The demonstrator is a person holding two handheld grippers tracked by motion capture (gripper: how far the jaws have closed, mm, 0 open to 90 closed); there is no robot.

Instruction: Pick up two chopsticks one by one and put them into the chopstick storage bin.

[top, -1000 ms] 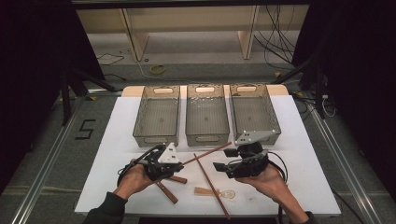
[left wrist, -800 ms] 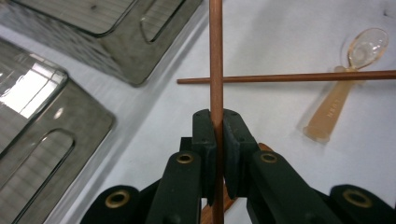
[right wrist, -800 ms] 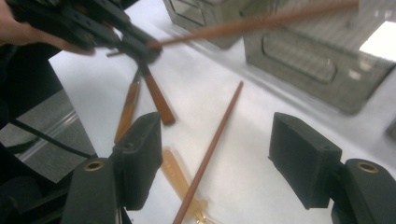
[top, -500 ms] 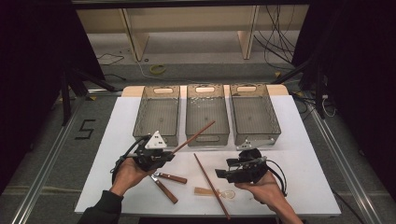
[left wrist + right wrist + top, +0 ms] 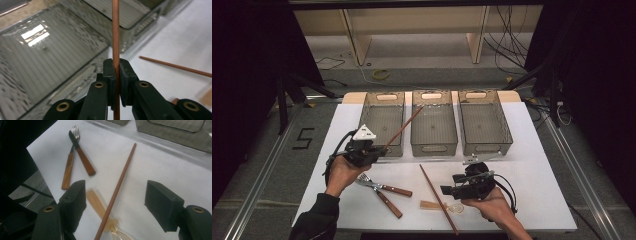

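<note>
1. Your left claw is clamped on a thin reddish-brown wooden chopstick. In the left gripper view the stick runs straight up between the two black pads, pinched tight.
2. That stick's long axis slants up and away from the claw. Its far tip sits over the gap between the left clear plastic bin and the middle clear plastic bin, near the desk's far edge.
3. Key relation: the left bin lies right in front of your left claw, w/ its near wall just beyond the jaws. Judgement: the stick is more crosswise than lengthwise to the bin, so it'll need turning to drop in flat.
4. Your right claw stands apart, nothing between the pads, low by the desk's near edge.
5. The second reddish-brown wooden chopstick lies on the desk betw. those open jaws, running lengthwise away from them, across a pale translucent plastic spoon. Right hand is clearly nearer.
6. A wood-handled fork and wood-handled knife lie crossed near the near-left corner.
</note>
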